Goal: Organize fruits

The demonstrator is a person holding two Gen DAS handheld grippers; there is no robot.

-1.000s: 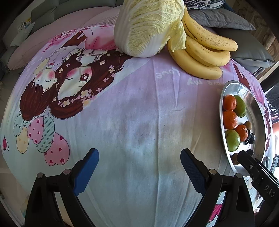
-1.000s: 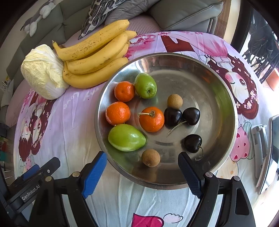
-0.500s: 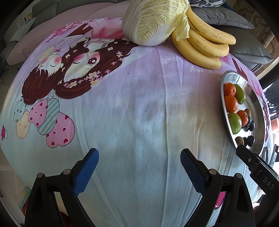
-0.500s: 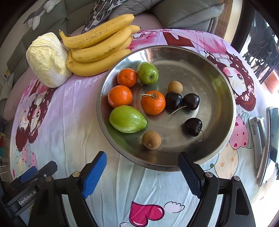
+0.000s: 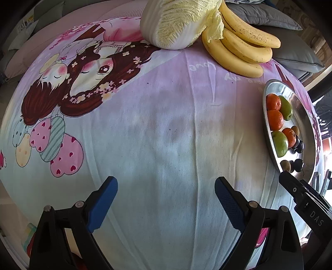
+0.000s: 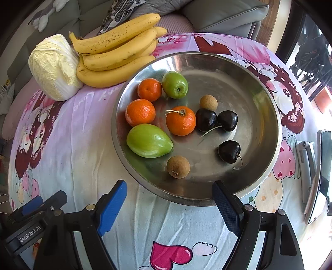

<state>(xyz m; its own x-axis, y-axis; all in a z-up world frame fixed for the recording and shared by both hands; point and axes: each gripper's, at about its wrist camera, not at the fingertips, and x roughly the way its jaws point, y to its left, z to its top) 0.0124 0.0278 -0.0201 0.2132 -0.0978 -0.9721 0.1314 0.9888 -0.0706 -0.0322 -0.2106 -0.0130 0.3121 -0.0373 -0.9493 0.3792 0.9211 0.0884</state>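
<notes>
A steel bowl [image 6: 259,87] on the cartoon-print cloth holds three tangerines [image 6: 180,120], two green fruits [image 6: 149,140], two brown longans [image 6: 178,167] and three dark cherries [image 6: 229,151]. A bunch of bananas [image 6: 116,54] lies on the cloth just behind the bowl, touching a napa cabbage [image 6: 55,66]. My right gripper [image 6: 169,187] hangs open over the bowl's near rim with nothing between its fingers. My left gripper [image 5: 166,182] is open above bare cloth, left of the bowl [image 5: 307,124]. The bananas [image 5: 242,52] and cabbage [image 5: 178,22] lie far ahead of it.
A phone on a metal stand [image 6: 311,166] lies at the table's right edge. Grey sofa cushions [image 6: 217,12] sit behind the round table. The cloth [image 5: 155,135] between the cabbage and my left gripper is bare. The right gripper's tip [image 5: 290,180] shows at the bowl's near edge.
Both views drifted a little: the bowl sits slightly higher in the right wrist view than a second ago. Both jaws kept the same width, and no fruit moved.
</notes>
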